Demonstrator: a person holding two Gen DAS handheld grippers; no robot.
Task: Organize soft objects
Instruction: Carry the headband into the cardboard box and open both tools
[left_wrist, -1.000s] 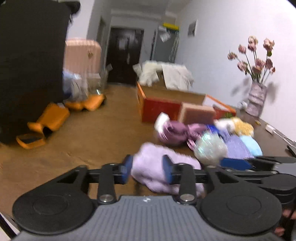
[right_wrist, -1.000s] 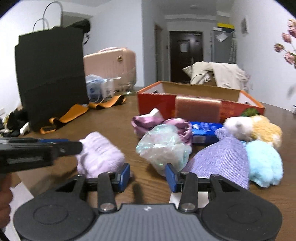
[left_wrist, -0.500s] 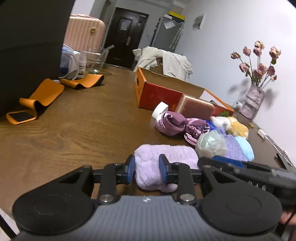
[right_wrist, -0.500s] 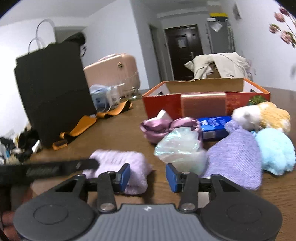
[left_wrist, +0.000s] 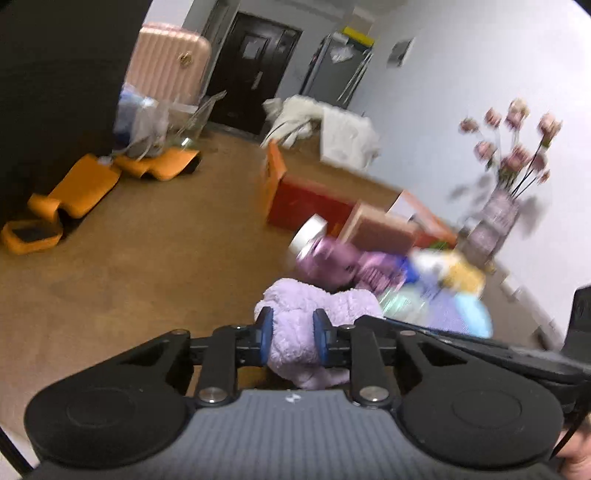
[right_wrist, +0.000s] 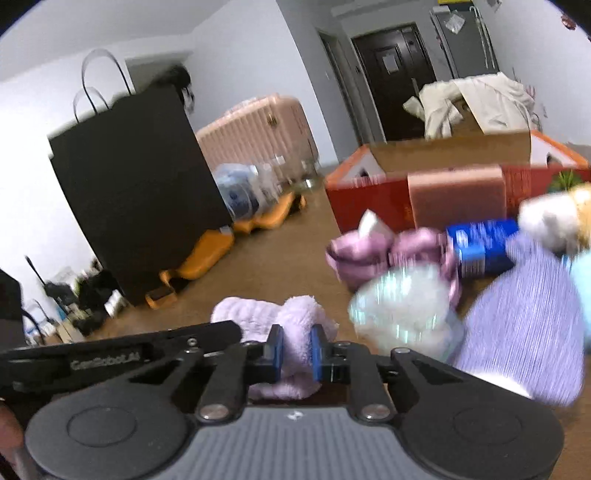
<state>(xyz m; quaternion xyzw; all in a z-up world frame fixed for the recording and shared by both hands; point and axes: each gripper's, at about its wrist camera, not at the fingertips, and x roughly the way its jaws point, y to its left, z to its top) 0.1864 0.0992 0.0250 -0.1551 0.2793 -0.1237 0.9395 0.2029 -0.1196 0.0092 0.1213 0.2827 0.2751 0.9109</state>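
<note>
Right gripper (right_wrist: 294, 350) now clamps lilac towel (right_wrist: 271, 317) | left gripper (left_wrist: 291, 340) – fingers grip it too | red box (right_wrist: 373, 192) – contents unclear

On your brown wooden desk (left_wrist: 147, 258) stand a tall black paper bag (right_wrist: 136, 192) and a vase of pink dried flowers (left_wrist: 498, 218); behind it you see a ribbed pink suitcase (right_wrist: 255, 136) and a dark door (left_wrist: 251, 70).

Both wrist views closely share the lilac towel (left_wrist: 295, 325).
</note>
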